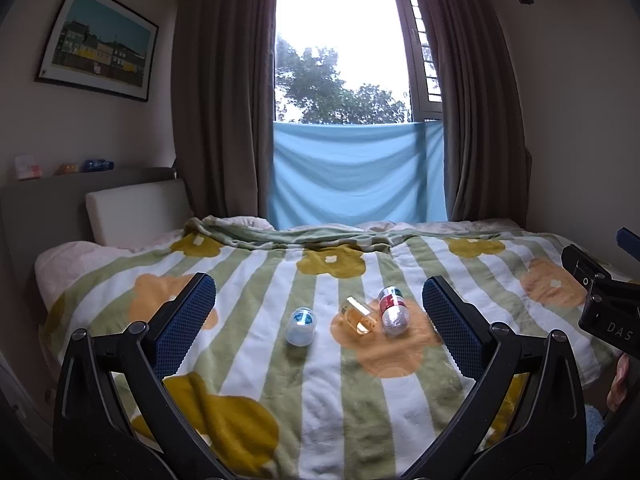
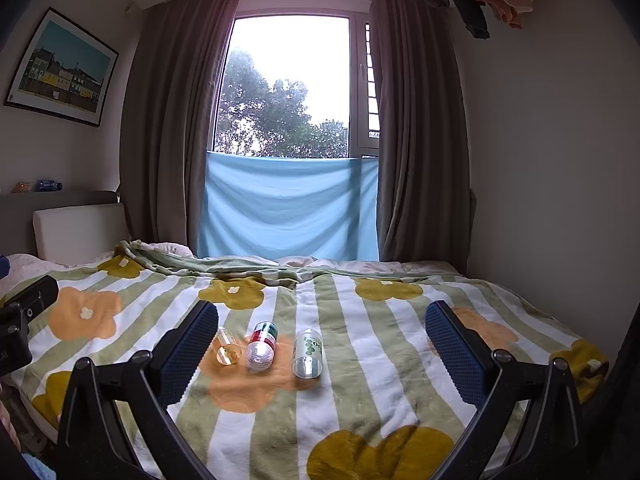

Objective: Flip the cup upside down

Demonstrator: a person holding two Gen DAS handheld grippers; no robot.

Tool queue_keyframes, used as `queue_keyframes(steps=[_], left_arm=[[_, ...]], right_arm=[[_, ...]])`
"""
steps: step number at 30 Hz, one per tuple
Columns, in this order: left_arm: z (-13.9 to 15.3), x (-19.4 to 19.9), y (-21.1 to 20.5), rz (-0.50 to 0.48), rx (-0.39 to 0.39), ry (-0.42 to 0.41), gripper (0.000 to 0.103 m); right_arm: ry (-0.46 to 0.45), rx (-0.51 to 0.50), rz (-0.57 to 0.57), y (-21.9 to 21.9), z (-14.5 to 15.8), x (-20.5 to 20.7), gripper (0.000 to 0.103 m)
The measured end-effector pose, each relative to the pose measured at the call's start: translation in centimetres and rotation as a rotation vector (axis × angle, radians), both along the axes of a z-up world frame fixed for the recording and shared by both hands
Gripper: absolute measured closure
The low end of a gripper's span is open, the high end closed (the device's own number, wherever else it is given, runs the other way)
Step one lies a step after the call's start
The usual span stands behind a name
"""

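In the left wrist view, we saw the left gripper [image 1: 318,322] held level above the bed, its blue-padded fingers [image 1: 188,322] spread wide at the lower left and lower right of the frame, holding nothing. Between them, at lower centre, three small cups lay on their sides on the striped flower blanket [image 1: 320,400]: a blue-printed cup [image 1: 301,326] on the left, an amber cup [image 1: 358,315] in the middle and a red-banded cup [image 1: 393,310] just beside it on the right, the last two touching or nearly so. At the right edge, part of the right gripper [image 1: 604,300] reached in, and a bit of the person's hand [image 1: 620,380] showed below it.

In the right wrist view, we saw the right gripper [image 2: 322,350] posed likewise, low and level, fingers [image 2: 456,354] wide apart and empty. The amber cup [image 2: 227,346] lay just beside the left finger, the red-banded cup [image 2: 262,346] next to it, and a green-dotted cup [image 2: 307,354] a little to the right, all on their sides with open ends toward the camera. The black body of the left gripper [image 2: 24,316] sat at the left edge. The window [image 2: 288,84] and blue cloth [image 2: 288,208] filled the upper centre.
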State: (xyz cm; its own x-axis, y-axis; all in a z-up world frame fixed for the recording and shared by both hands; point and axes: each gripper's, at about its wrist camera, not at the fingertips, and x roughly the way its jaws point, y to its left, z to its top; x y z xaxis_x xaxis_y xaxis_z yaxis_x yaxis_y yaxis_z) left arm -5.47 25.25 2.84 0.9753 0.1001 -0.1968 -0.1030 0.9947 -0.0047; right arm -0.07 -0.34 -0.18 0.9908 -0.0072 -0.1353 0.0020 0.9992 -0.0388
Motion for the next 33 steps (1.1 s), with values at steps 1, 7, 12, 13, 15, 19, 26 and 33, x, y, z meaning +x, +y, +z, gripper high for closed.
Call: queue_keyframes(steps=[1, 7, 12, 13, 15, 19, 26, 33], left_arm=[[0.0, 0.0, 0.0, 0.001, -0.002, 0.002, 0.0], [0.0, 0.0, 0.1, 0.006, -0.011, 0.005, 0.0], [-0.1, 0.2, 0.3, 0.0, -0.017, 0.017, 0.0], [-0.2, 0.3, 0.3, 0.0, -0.018, 0.02, 0.0], [-0.4, 0.4, 0.3, -0.002, -0.022, 0.023, 0.0], [-0.5, 0.5, 0.3, -0.002, -0.026, 0.026, 0.0], [-0.7, 0.5, 0.5, 0.0, -0.021, 0.028, 0.0], [-1.0, 0.4, 0.5, 0.0, -0.023, 0.029, 0.0]], right_arm=[[0.0, -0.002, 0.0, -0.1, 0.0, 0.0, 0.0], [-0.001, -0.003, 0.001, 0.0, 0.0, 0.3, 0.0], [0.0, -0.007, 0.0, 0.1, 0.1, 0.1, 0.0], [-0.001, -0.007, 0.0, 0.1, 0.2, -0.1, 0.0], [0.0, -0.009, 0.001, 0.2, 0.2, -0.1, 0.0], [-0.001, -0.009, -0.001, 0.3, -0.1, 0.1, 0.0], [0.003, -0.009, 0.001, 0.3, -0.3, 0.0, 0.0], [0.007, -0.01, 0.005, 0.3, -0.5, -0.2, 0.0]])
